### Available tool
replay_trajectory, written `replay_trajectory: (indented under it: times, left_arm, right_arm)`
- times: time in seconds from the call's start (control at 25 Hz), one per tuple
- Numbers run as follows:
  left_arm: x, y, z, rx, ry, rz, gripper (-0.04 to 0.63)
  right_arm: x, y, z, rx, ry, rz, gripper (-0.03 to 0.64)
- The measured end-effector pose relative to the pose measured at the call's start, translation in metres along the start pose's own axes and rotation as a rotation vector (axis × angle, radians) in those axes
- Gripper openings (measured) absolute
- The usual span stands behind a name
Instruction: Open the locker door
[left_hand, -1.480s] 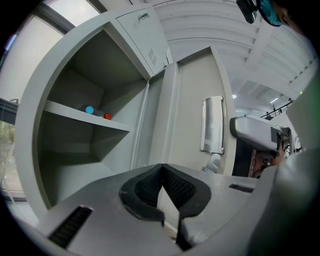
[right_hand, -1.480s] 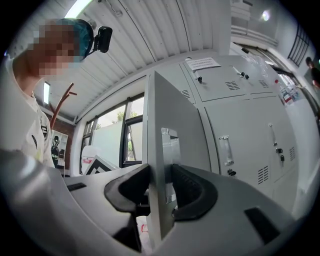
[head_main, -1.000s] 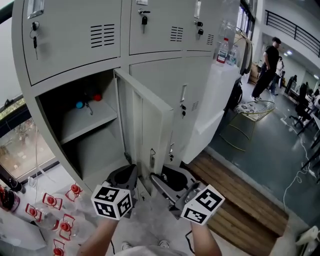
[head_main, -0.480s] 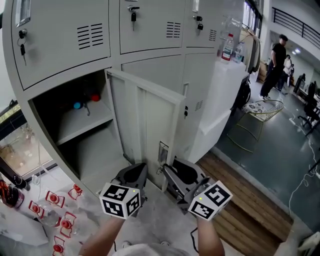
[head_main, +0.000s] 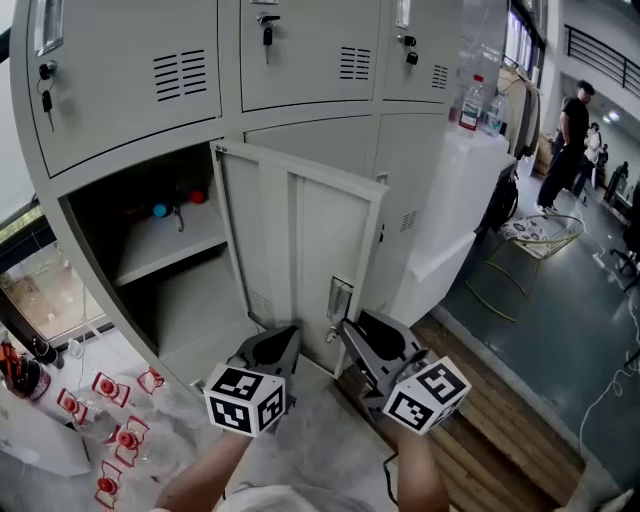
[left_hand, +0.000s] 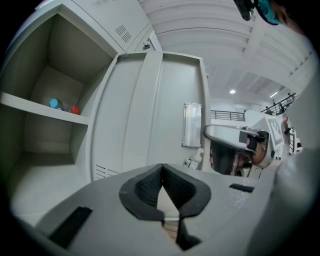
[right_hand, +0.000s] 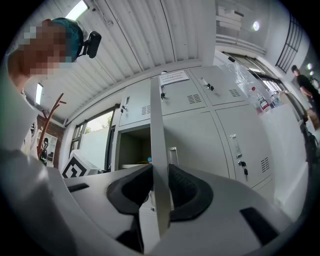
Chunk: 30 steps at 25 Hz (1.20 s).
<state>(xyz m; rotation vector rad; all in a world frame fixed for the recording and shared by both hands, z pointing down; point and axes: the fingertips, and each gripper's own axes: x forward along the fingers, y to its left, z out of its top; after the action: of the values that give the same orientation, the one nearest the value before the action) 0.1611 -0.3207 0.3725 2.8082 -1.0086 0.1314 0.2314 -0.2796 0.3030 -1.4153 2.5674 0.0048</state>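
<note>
A person in black (head_main: 574, 135) stands at two o'clock, a red-capped bottle (head_main: 469, 103) at one o'clock, small red-and-white items (head_main: 118, 440) at eight o'clock.

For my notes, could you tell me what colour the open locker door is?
The locker door is light grey; best in head view.

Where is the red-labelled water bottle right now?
Head view, upper right: the water bottle stands atop the white cabinet, just right of the lockers.

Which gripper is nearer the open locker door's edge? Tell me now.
Right. The right gripper has the free edge of the locker door between its closing jaws; the left gripper, jaws shut, sits apart, low before the door's inner face.
</note>
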Motion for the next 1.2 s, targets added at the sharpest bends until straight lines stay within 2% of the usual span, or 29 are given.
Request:
replay_trajectory:
  times: [0.52, 0.88, 1.04, 1.2]
  left_arm:
    - [0.002, -0.004, 0.002, -0.001, -0.006, 0.072, 0.006]
    - [-0.011, 0.0, -0.005, -0.012, 0.009, 0.148, 0.006]
    - [-0.016, -0.001, -0.007, -0.02, 0.021, 0.158, 0.006]
    - [-0.022, -0.002, -0.008, -0.022, 0.021, 0.159, 0.006]
  right_arm:
    - [0.006, -0.032, 0.003, -0.037, 0.036, -0.014, 0.087]
    - [0.006, -0.035, 0.005, -0.055, 0.033, -0.015, 0.087]
    - [0.004, -0.036, 0.006, -0.073, 0.029, -0.039, 0.12]
    - [0.003, -0.033, 0.006, -0.119, 0.037, -0.082, 0.121]
